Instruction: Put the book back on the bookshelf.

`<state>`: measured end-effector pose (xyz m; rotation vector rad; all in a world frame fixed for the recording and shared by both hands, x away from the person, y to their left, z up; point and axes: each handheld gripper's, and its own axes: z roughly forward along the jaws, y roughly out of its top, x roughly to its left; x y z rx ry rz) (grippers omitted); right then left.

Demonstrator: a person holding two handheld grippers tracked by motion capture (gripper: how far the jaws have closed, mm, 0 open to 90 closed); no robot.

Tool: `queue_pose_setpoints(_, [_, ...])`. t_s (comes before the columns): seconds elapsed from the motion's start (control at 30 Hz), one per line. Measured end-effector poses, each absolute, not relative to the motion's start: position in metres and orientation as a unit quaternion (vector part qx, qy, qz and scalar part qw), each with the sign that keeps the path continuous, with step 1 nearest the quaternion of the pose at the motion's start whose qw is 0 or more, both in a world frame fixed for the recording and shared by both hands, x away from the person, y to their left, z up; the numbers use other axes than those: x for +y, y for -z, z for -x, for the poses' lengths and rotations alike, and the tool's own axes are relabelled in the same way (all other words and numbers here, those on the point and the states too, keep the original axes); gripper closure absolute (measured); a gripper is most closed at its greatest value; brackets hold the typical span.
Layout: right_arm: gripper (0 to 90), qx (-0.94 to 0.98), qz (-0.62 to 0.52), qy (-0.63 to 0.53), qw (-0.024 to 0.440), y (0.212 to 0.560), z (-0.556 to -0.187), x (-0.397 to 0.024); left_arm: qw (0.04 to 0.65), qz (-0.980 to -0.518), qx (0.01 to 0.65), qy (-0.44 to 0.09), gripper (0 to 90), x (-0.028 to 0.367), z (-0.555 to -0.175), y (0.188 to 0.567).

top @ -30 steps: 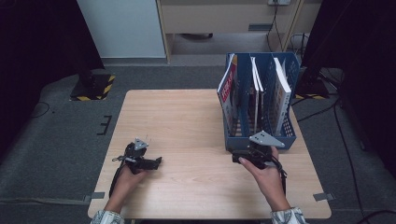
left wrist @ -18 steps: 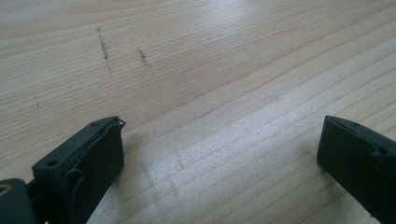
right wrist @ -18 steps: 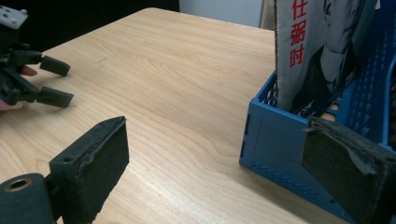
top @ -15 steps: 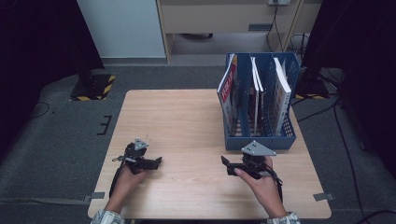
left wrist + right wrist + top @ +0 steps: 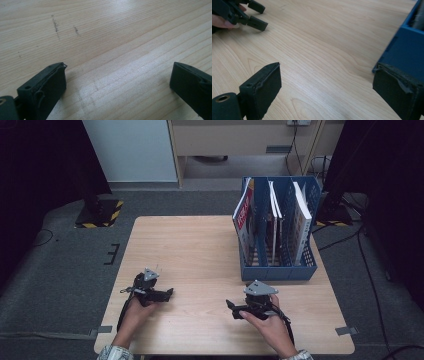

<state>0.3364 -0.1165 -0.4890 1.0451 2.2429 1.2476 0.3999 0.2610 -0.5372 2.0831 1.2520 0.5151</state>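
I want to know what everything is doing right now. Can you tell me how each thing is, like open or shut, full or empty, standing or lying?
left gripper: open, jaws wide apart, nothing between them, low over the table.
right gripper: open, empty, jaws spread.
blue file rack: upright on the table, holding books.
books: standing on edge in the rack's slots.
table: bare wood, a few dark marks.

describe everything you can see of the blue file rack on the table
The blue file rack looks like plastic, with slotted sides and dividers forming upright compartments. It stands upright near the far right of the wooden table, holding several books or magazines on edge, one with a red-and-white cover. The right gripper lies just in front of it, apart; a blue corner shows in the right gripper view.
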Motion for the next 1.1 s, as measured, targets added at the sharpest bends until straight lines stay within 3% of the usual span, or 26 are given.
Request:
queue_pose_setpoints(0.77, [10.4, 0.828, -0.338, -0.416, 0.164, 0.510, -0.345, -0.078, 0.322, -0.794, 0.477, -0.196, 0.0, 0.261, -0.400, 0.537])
queue_pose_setpoints(1.1, [10.7, 0.836, -0.331, -0.412, 0.148, 0.519, -0.370, -0.044, 0.323, -0.794, 0.477, -0.196, 0.0, 0.261, -0.400, 0.537])
